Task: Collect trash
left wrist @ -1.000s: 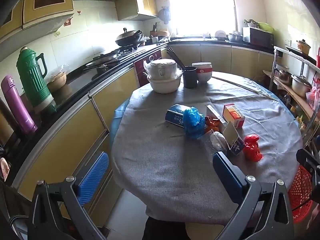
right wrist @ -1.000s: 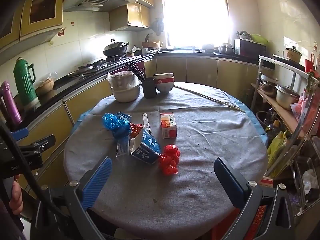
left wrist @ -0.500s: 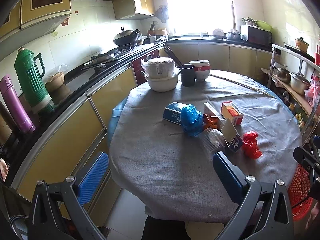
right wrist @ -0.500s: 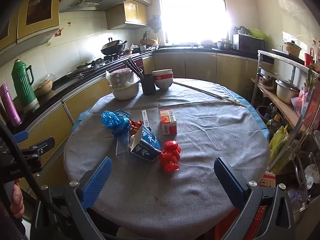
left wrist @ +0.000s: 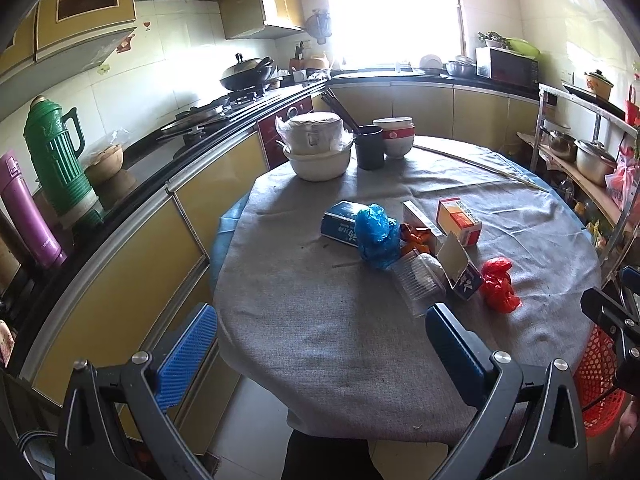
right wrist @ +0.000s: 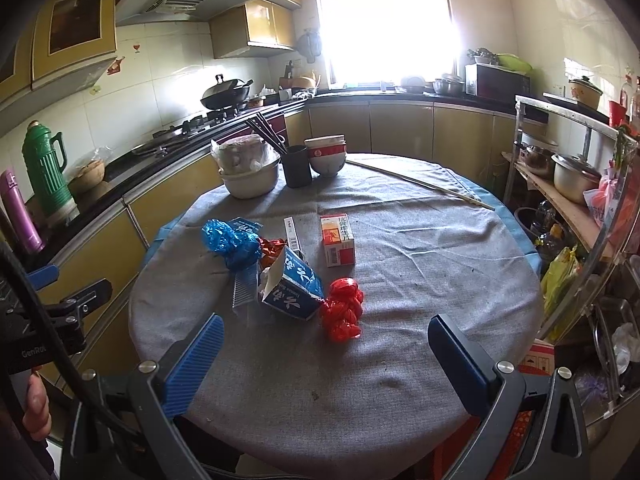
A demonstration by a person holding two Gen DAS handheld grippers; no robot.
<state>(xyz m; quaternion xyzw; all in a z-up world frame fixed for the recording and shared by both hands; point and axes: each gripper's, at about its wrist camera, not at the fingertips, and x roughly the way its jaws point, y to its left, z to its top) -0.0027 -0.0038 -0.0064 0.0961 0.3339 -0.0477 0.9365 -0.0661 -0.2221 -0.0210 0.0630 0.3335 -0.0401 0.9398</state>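
Note:
Trash lies in a cluster on the round grey-clothed table (right wrist: pixel 400 300): a crumpled red bag (right wrist: pixel 342 314) (left wrist: pixel 496 284), an open blue carton (right wrist: pixel 292 286) (left wrist: pixel 460 270), a blue bag (right wrist: pixel 230 242) (left wrist: pixel 376 234), a clear ribbed plastic tray (left wrist: pixel 418 284), an orange wrapper (left wrist: pixel 414 236) and an orange-white box (right wrist: pixel 338 240) (left wrist: pixel 458 220). My right gripper (right wrist: pixel 326 354) is open and empty above the table's near edge, just short of the red bag. My left gripper (left wrist: pixel 320 350) is open and empty at the table's left near edge.
Stacked bowls (right wrist: pixel 248 172), a dark chopstick cup (right wrist: pixel 296 166) and a red-banded bowl (right wrist: pixel 326 156) stand at the table's far side. A red mesh basket (left wrist: pixel 598 376) sits low beside the table. Kitchen counter with thermoses (left wrist: pixel 54 156) runs left; a metal shelf (right wrist: pixel 568 184) stands right.
Both grippers have drifted slightly closer to the table and the trash cluster. Both jaws stay open. Nothing on the table has moved.

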